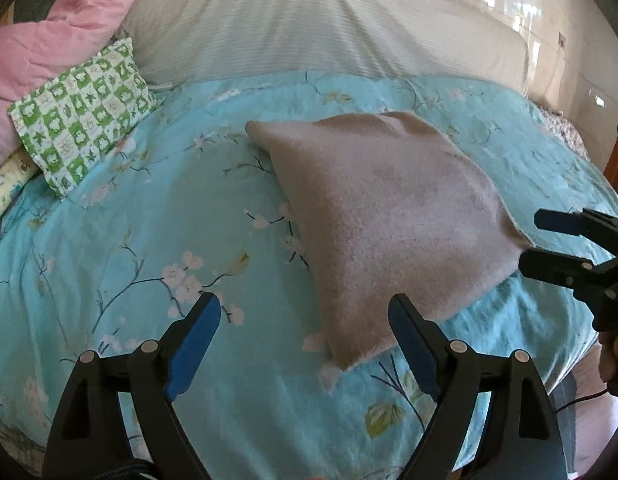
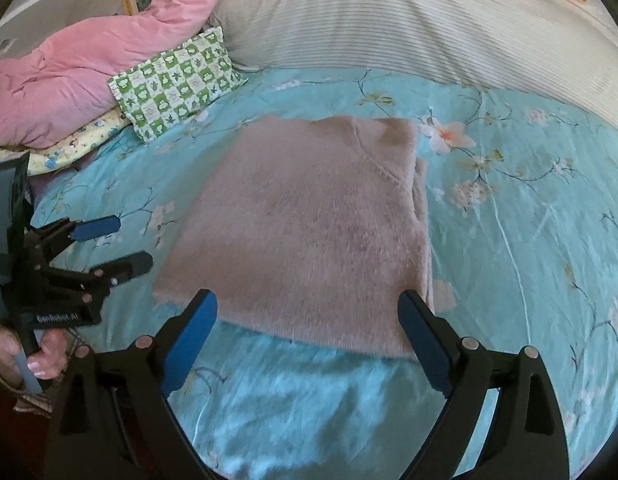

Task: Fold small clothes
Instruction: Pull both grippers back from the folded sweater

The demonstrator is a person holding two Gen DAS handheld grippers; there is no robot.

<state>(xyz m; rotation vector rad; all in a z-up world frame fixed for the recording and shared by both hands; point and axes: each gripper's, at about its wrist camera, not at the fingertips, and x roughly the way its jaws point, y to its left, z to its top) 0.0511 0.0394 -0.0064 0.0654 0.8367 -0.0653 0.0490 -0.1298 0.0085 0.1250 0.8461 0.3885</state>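
Note:
A fuzzy beige sweater [image 1: 389, 216] lies folded into a flat rectangle on the turquoise floral bedspread [image 1: 129, 240]; it also shows in the right wrist view [image 2: 309, 232]. My left gripper [image 1: 305, 312] is open and empty, hovering just above the sweater's near corner. It shows in the right wrist view [image 2: 121, 240] at the sweater's left edge, jaws apart. My right gripper [image 2: 309, 312] is open and empty over the sweater's near edge. In the left wrist view the right gripper [image 1: 533, 240] sits at the sweater's right corner, jaws apart.
A green checked pillow [image 1: 81, 116] and a pink quilt [image 1: 49, 40] lie at the far left. A large striped white pillow [image 1: 309, 28] spans the head of the bed. The bed's right edge [image 1: 589, 184] drops off near a wooden frame.

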